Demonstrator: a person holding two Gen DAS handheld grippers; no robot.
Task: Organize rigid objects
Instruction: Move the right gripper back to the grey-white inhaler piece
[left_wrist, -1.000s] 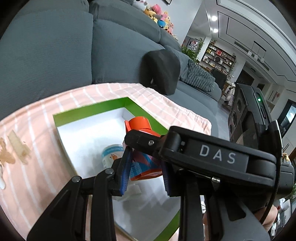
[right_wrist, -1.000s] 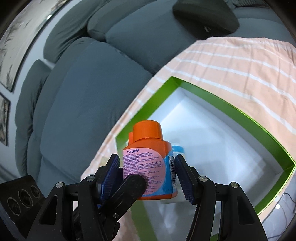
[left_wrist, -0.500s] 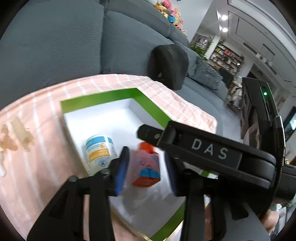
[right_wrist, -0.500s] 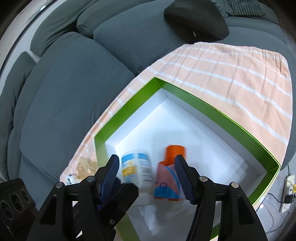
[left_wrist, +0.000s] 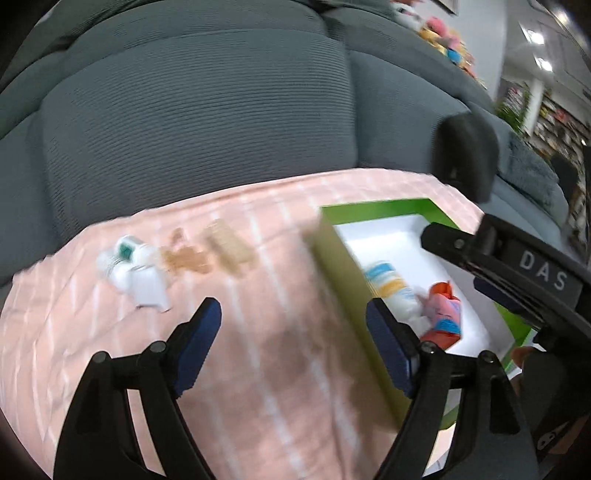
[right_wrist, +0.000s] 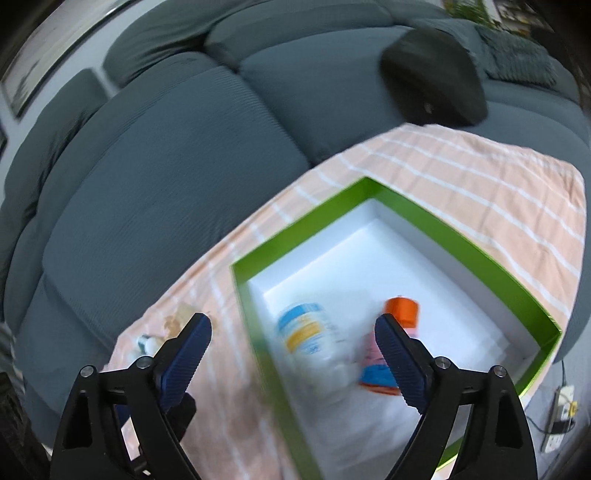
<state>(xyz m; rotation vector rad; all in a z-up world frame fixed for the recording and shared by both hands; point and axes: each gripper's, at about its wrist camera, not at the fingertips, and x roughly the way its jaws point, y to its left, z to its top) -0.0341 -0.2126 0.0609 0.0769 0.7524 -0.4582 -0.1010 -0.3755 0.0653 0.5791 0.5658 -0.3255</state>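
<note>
Left gripper (left_wrist: 293, 321): jaws spread wide, nothing between the blue pads, touching nothing; it hangs over the striped pink cloth (left_wrist: 266, 369). Right gripper (right_wrist: 291, 341): jaws likewise wide apart and empty, above the near wall of the green box (right_wrist: 461, 240).

Orange-capped bottle (right_wrist: 391, 347) lies inside the box on its white floor, just beside a white jar with blue and yellow label (right_wrist: 308, 334) (both motion-blurred, contact between them cannot be told). On the cloth left of the box: small white items (left_wrist: 136, 273) and tan pieces (left_wrist: 207, 254), too blurred to identify.
</note>
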